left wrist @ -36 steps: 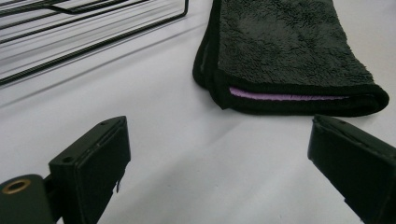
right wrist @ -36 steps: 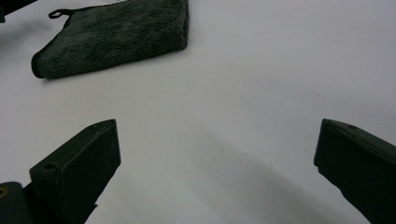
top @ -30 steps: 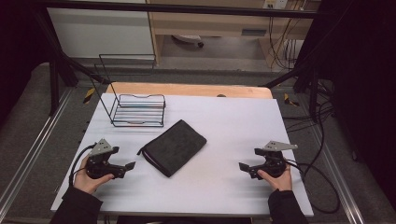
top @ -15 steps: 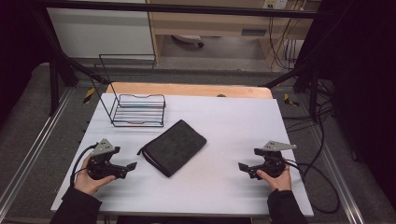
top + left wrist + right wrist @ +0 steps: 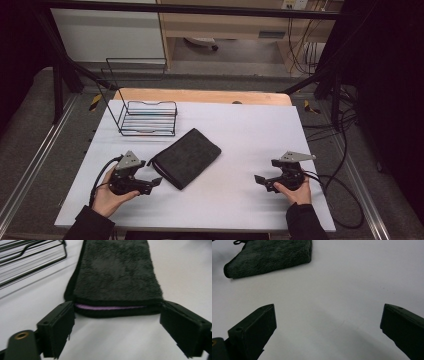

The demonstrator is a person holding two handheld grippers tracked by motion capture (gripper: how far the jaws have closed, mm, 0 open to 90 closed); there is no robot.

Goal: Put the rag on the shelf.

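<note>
On the white bench (image 5: 250, 130), a folded dark towel (image 5: 186, 157) lies flat near the middle, turned at an angle, its far corner pointing right. Far and left of it stands a black wire rack (image 5: 148, 118), its base on the bench and its tall back frame rising at the left edge.

At the near left, a hand (image 5: 107, 197) holds the left gripper (image 5: 150, 184), which points right toward the towel's near end. Its fingers (image 5: 56, 331) are spread wide. From the left gripper view, they stand at either side of the towel's short near edge without touching it, and a thin purple strip (image 5: 107, 307) shows between the folded layers; the rack's wires cross the upper left corner.

At the near right, the other hand (image 5: 292, 190) holds the right gripper (image 5: 260, 179), pointing left, well apart from the towel. Its fingers (image 5: 257, 327) are also spread wide, with bare bench between them.
</note>
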